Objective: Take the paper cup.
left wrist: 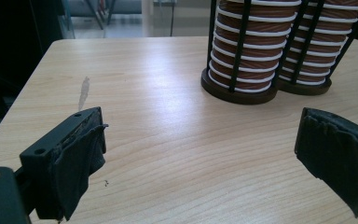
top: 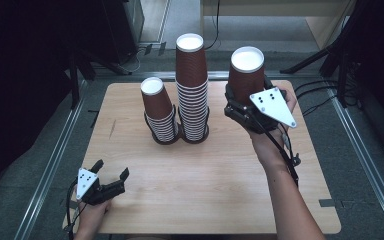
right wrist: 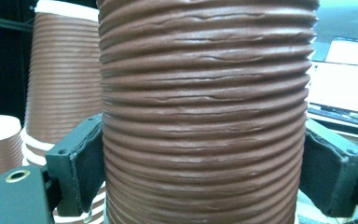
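Cup, ribbed, brown and inverted, is clamped upright in the right gripper, beside the taller stack; the left gripper is held apart, empty.

Light wooden bench carrying two cup stacks in holders.

The bench has a pale wood-grain top with rounded corners and stands on a grey floor. Two dark round holders with upright black bars stand on it toward the far side, just beside each other: the left holder bears the shorter stack of brown ribbed cups, the right holder the taller stack. A pale smear marks the top on the left, seen in the left gripper view. The near half lies bare wood.
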Motion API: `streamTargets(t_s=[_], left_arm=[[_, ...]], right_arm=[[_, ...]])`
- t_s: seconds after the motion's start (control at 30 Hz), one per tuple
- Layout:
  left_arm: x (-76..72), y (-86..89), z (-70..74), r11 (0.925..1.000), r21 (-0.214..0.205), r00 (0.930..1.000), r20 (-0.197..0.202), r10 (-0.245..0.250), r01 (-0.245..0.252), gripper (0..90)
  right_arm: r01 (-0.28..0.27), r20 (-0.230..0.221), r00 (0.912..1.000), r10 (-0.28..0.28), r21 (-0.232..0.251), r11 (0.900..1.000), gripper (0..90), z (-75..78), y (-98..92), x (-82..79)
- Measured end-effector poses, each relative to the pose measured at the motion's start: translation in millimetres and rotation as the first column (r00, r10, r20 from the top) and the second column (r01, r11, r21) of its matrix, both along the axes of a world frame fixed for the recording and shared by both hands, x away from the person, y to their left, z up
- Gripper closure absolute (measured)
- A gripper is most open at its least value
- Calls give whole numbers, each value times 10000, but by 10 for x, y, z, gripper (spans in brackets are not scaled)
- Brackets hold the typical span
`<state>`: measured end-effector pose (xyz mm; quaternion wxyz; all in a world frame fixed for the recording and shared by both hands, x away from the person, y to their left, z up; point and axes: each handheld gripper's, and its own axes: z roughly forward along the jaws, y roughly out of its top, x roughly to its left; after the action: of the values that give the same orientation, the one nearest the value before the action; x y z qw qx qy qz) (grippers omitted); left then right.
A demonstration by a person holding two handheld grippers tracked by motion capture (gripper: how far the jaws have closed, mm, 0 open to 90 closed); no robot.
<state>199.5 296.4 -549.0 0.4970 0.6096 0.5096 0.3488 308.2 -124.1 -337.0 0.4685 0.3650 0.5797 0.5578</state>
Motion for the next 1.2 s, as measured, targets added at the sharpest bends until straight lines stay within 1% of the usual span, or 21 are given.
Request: streamTargets(t_s=[0.13, 0.3, 0.37, 0.43, 0.63, 0.77, 0.83, 0.93, 1.1, 1.2], left_arm=[[1, -4, -1, 10000, 32, 10000, 14, 1, -1, 24], [2, -4, -1, 10000, 61, 10000, 15, -11, 11, 24], [2, -3, -1, 10000, 63, 10000, 14, -13, 12, 24], [3, -6, -1, 10000, 68, 10000, 5, -17, 17, 24], [6, -1, 0, 10000, 61, 10000, 1, -22, 22, 24], [7, -7, 0, 9999, 122, 10000, -25, -32, 32, 24], [7, -12, -2, 9999, 153, 10000, -18, -36, 36, 24], [7, -13, -1, 9998, 195, 10000, -17, -34, 35, 24], [8, -13, -1, 9999, 169, 10000, -25, -18, 19, 24], [8, -19, -1, 9998, 196, 10000, -29, -28, 29, 24]], right_arm=[[-61, -35, 10000, 61, -29, 10000, 132, -74, -7, -30], [10, 55, 10000, -9, -289, 9996, 132, -173, -4, -79], [-29, 42, 10000, 30, -281, 9996, 132, -217, -14, -102], [17, 83, 10000, -14, -381, 9993, 132, -268, -23, -115], [128, 38, 9999, -126, -596, 9981, 132, -417, -60, -152], [305, 37, 9995, -303, -858, 9958, 132, -521, -74, -172], [369, 61, 9993, -364, -1099, 9933, 132, -570, -72, -183], [326, 106, 9995, -314, -1421, 9893, 131, -638, -67, -203], [261, 92, 9996, -250, -1634, 9862, 131, -740, -59, -242], [179, 40, 9998, -174, -1892, 9818, 131, -820, -44, -264]])
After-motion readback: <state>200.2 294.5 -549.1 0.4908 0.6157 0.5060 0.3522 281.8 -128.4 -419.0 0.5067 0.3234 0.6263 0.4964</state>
